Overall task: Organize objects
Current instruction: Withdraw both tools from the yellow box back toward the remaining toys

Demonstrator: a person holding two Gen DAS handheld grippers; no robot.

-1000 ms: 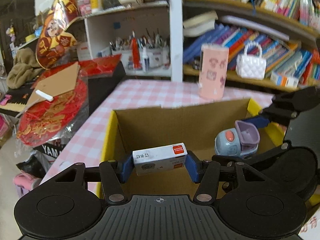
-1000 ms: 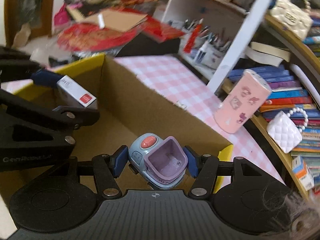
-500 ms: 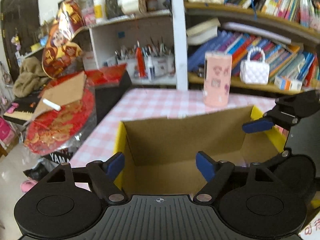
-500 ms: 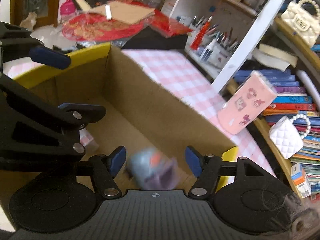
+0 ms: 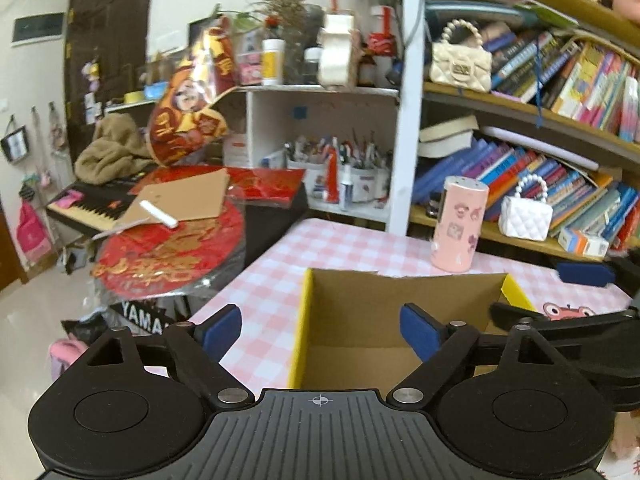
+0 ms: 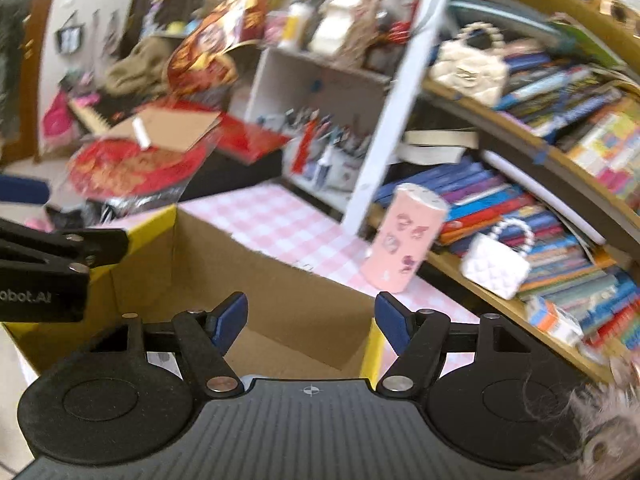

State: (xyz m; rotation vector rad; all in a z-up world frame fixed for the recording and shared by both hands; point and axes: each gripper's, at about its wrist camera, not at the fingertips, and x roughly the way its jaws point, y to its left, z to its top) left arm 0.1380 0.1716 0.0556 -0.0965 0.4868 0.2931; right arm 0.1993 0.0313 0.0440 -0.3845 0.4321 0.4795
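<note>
An open cardboard box with yellow outer sides stands on the pink checked table. My left gripper hovers above its near left corner, jaws opening, with nothing between the blue pads. My right gripper hangs over the box as well, jaws opening and empty. Each gripper shows in the other's view: the right gripper at the right, the left gripper at the left. The box floor is mostly hidden behind the grippers; only a pale sliver shows beneath my right one.
A pink cylinder with stickers stands on the table just beyond the box. Behind it are bookshelves with a white quilted handbag and pen pots. Red decorations and a keyboard lie left.
Both grippers let go: the small white carton left my left jaws and the blue-and-purple toy left my right jaws, dropping into the box. Both grippers then rose and drew back.
</note>
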